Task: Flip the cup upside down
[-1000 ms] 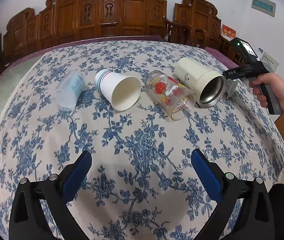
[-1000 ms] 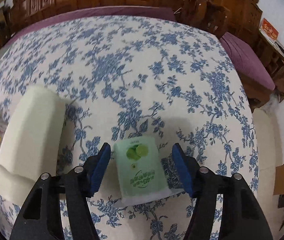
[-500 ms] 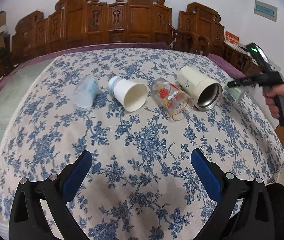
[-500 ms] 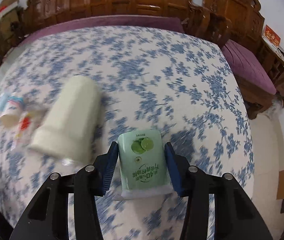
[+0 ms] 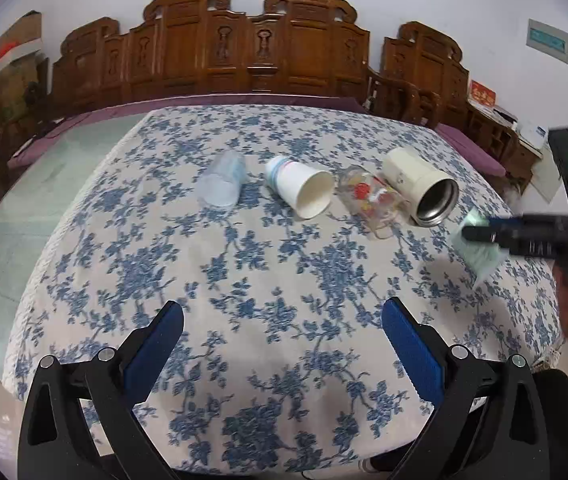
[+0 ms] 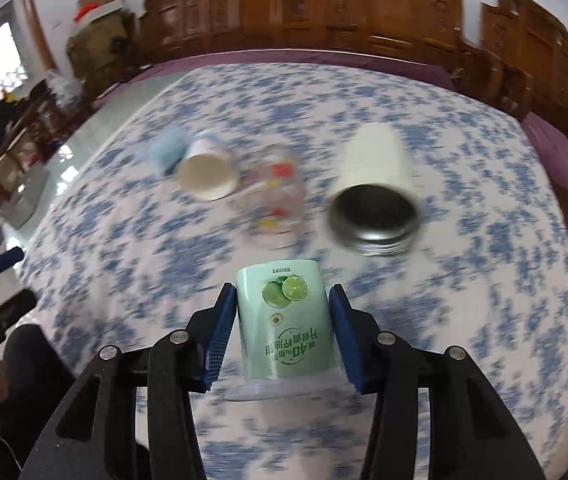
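My right gripper (image 6: 282,328) is shut on a green cup with a lime label (image 6: 289,322) and holds it above the table, its base pointing away from me. The same cup shows blurred in the left wrist view (image 5: 480,246) at the right, in the right gripper (image 5: 480,236). My left gripper (image 5: 282,344) is open and empty over the near part of the table. Lying on their sides in a row are a clear blue cup (image 5: 222,182), a white paper cup (image 5: 304,190), a printed glass (image 5: 370,200) and a cream steel tumbler (image 5: 420,188).
The table has a blue floral cloth (image 5: 268,280). Carved wooden chairs (image 5: 244,48) line the far wall. The table's right edge (image 5: 552,320) lies close below the held cup.
My right gripper closed on the green cup, lifted it off the cloth and swung left to face the row of cups. My left gripper pulled back and up, staying open.
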